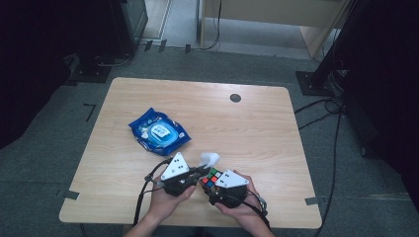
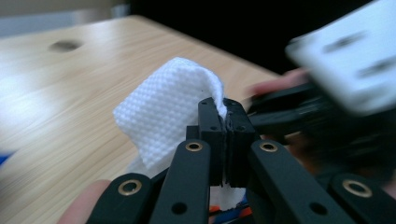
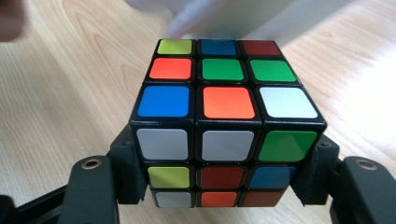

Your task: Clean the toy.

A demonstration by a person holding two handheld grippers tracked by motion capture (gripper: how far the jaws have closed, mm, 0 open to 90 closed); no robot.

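1. The left gripper is pinching a white wipe: its fingers are pressed fully together, with the cloth's edge caught in the seam between them. The rest of the wipe is folding up and over to the left of the fingertips in the left gripper view, and a bit of it is hanging out below them.
2. The right gripper is clamping a cube with its fingers set about a cube's width apart, one pad pressing on each side of the cube's lower layers. The cube's scrambled stickers are facing up and toward the camera in the right gripper view.
3. Both grippers are being held in a person's hands at the near edge of the tabletop, which is pale wood with rounded corners and a small dark round hole near its far side.
4. A blue pack is lying on the tabletop left of centre, well apart from the grippers.
5. Around the tabletop, grey carpet is showing, with black cables running across it on the right and dark stands at the far corners.
6. In the high view the wipe is sticking up just beyond the left gripper's tip, right beside the cube, which is sitting between the two grippers. Whether wipe and cube are touching, I cannot tell.
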